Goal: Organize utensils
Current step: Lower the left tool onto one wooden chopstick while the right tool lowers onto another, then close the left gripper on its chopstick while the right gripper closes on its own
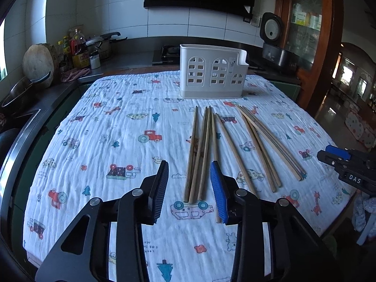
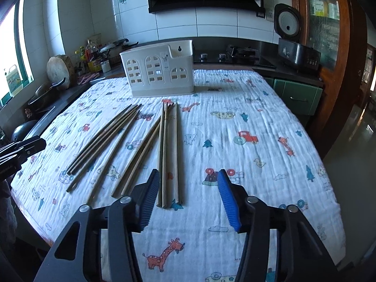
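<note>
We hold the left tool [image 1: 189, 167] low over the desk [image 1: 98, 127], its jaws spread around the near ends of a cluster of wooden chopsticks [image 1: 199, 152]; the pads do not press them. Our right tool [image 2: 188, 176] is likewise spread, a second chopstick bundle [image 2: 168, 152] lying between its jaws, just beside the black pad [image 2: 149, 195]. A white utensil holder [image 1: 211, 72] stands upright past the chopstick tips on the cartoon-print cloth [image 2: 258, 117].
</note>
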`<state>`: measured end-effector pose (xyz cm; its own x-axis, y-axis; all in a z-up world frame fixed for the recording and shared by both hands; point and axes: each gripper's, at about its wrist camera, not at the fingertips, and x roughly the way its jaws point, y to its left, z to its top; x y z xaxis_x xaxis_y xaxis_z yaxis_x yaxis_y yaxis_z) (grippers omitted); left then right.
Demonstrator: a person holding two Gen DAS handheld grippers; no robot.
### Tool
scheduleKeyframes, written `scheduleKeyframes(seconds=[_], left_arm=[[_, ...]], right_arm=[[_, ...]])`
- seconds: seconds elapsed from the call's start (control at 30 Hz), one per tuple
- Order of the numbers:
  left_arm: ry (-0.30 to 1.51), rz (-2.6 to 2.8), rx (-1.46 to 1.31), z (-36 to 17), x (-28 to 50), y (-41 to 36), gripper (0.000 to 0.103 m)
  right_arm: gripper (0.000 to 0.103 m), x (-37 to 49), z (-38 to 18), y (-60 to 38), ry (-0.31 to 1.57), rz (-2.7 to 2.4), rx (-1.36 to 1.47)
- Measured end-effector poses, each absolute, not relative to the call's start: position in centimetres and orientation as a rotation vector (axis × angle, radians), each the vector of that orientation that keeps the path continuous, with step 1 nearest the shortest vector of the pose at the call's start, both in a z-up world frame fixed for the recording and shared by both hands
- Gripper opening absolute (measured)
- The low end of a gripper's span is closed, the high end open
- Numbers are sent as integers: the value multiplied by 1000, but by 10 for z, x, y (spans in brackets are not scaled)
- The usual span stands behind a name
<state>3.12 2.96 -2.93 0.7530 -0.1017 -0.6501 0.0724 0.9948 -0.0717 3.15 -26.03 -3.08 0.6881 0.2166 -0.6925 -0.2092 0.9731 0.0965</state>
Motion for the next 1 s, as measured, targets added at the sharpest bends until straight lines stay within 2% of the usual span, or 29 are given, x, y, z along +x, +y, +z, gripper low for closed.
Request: scheduleKeyframes(seconds=[0.3,0.73,1.0], left_arm=[[751,-117,-68,-44,45,34,26],[822,-142,-72,-65,64,37,25],[854,-152,-43,-76,80,33,23]], right_arm=[[26,51,-49,-248,830,278,-2],[10,77,-68,-232,883,296,-48],[7,80,-72,-232,890,288,-60]])
